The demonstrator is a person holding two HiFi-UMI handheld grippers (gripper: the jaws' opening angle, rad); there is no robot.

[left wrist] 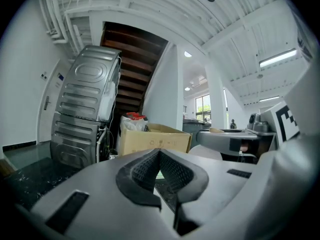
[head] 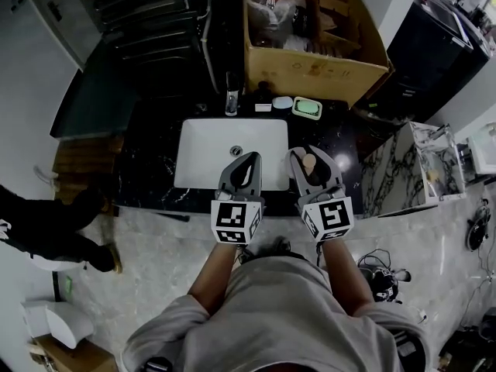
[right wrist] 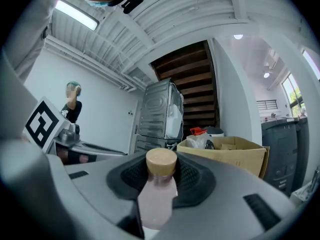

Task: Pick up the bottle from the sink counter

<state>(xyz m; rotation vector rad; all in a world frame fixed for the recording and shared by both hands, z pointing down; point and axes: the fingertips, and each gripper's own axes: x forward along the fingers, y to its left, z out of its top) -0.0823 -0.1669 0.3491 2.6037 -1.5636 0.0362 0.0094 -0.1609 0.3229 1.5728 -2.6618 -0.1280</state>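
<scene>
You're holding a smooth, translucent plastic bottle (right wrist: 156,199) with a matt tan cap (right wrist: 161,161); the dark stone counter (head: 151,169) is shining.

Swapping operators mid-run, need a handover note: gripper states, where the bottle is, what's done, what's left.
Left gripper: jaws together, nothing between them, held above the front edge of the sink.
Right gripper: closed on the bottle, tan cap pointing away from the person, beside the sink's right edge.
Done: bottle is gripped and looks lifted off the dark counter.
Left: probably just confirm that it is clear of the counter, holding the grip steady.
</scene>
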